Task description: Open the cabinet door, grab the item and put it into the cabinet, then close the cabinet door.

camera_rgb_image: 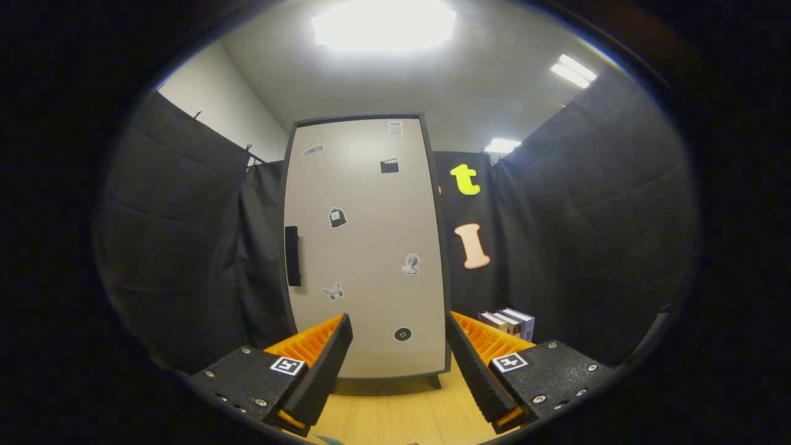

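Here the hand-held gripper (400,352) hung with its fingers spread apart, gripping nothing, above the wooden worktop (401,414). Just ahead stood the cabinet (364,247), door shut, black handle (292,255) at its left edge. Books (510,321) stood beside the cabinet's right.

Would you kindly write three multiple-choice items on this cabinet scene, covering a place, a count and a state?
1. Where is the handle on the cabinet door?
A. at its left edge
B. at its right edge
C. along its top

2. How many books stand to the right of the cabinet?
A. one
B. three
C. six

3. What are the gripper fingers doing?
A. pressing on the handle
C. holding a book
B. open, holding nothing

Answers:
1 A, the dark handle sits at mid-height on the left edge.
2 B, three spines show side by side.
3 B, the fingers stand apart with the closed door beyond them.
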`<state>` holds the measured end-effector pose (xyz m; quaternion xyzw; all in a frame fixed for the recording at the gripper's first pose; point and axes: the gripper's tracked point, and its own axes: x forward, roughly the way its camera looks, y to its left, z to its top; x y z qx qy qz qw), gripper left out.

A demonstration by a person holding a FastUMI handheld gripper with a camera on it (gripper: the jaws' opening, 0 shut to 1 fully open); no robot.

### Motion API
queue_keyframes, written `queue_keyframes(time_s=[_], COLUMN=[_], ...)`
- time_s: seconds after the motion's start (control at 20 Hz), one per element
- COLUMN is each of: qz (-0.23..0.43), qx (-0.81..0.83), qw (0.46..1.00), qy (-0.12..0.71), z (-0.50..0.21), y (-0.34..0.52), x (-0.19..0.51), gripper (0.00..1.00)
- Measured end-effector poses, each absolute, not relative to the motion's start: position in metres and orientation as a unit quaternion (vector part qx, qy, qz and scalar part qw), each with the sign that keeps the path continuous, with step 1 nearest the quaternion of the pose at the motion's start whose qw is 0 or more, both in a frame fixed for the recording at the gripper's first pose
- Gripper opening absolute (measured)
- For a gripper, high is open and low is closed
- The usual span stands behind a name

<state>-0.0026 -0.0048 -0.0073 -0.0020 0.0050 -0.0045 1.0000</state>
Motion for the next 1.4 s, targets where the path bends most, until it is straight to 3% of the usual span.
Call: queue_keyframes(time_s=[0.65,1.4], qz=[0.030,0.107], qx=[0.009,0.029], qw=[0.999,0.994], qy=[0.025,0.012], z=[-0.021,0.026], y=[0.021,0.108], x=[0.006,0.097], gripper=[0.94,0.94])
